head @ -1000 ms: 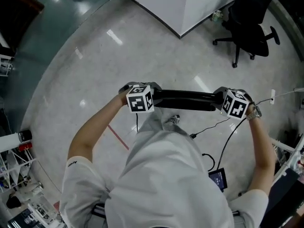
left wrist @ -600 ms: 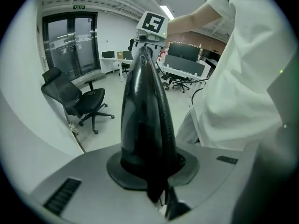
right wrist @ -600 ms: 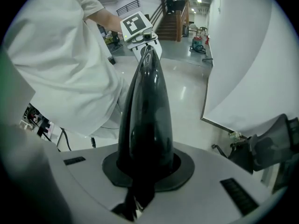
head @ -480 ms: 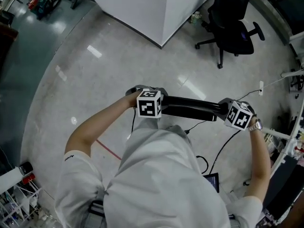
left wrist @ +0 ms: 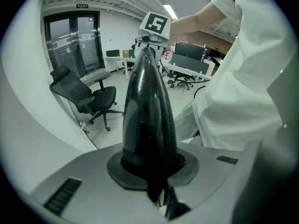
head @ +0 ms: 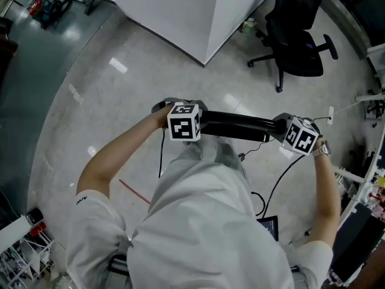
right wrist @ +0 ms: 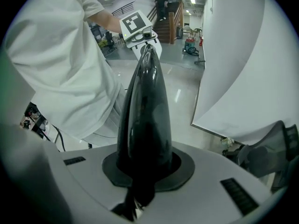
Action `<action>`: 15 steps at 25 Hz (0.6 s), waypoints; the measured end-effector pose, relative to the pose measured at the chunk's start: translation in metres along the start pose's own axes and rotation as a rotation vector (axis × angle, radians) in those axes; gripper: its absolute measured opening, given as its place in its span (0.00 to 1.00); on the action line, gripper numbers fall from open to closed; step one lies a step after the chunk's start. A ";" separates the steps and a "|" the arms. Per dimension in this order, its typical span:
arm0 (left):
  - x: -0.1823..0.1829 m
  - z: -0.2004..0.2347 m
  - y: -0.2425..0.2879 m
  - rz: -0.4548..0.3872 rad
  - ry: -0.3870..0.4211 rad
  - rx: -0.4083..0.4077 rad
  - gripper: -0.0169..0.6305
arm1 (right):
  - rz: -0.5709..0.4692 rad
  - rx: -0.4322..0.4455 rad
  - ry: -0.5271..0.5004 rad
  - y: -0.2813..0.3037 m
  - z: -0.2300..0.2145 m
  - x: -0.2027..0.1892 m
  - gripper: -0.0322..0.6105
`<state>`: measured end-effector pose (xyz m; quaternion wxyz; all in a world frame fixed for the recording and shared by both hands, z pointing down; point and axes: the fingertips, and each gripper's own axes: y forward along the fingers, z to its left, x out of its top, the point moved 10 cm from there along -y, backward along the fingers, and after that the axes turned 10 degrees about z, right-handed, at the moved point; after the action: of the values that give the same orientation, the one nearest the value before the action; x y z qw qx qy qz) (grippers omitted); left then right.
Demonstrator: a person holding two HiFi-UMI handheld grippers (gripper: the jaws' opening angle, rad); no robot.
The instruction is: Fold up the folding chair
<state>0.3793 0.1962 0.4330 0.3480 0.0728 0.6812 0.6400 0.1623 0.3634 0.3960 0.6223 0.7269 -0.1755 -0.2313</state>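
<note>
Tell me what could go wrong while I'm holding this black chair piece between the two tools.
1. The black chair piece looks glossy and is clamped only at its ends by the left tool and the right tool; it may slip or twist.
2. Cables lie on the floor by your feet, a likely trip hazard.

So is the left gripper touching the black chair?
Touching. The left gripper view shows the left gripper with its jaws shut tight on the end of the black chair, with no gap.
</note>
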 end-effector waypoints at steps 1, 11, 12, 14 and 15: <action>-0.002 0.007 -0.002 0.006 -0.020 0.009 0.11 | -0.003 0.001 -0.023 0.000 -0.013 0.003 0.13; 0.019 0.101 0.004 0.048 -0.272 0.062 0.11 | -0.008 0.064 -0.306 0.000 -0.182 -0.002 0.13; 0.023 0.111 0.007 0.047 -0.308 0.072 0.11 | -0.001 0.072 -0.345 0.000 -0.202 -0.002 0.13; 0.031 0.126 0.015 0.038 -0.385 0.093 0.11 | 0.020 0.088 -0.428 0.000 -0.238 -0.002 0.13; 0.034 0.133 0.019 0.031 -0.424 0.105 0.11 | 0.031 0.092 -0.469 -0.001 -0.254 -0.001 0.13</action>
<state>0.4224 0.3272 0.4460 0.4693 0.2343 0.6239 0.5793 0.3027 0.5734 0.4252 0.5341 0.6783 -0.3366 -0.3759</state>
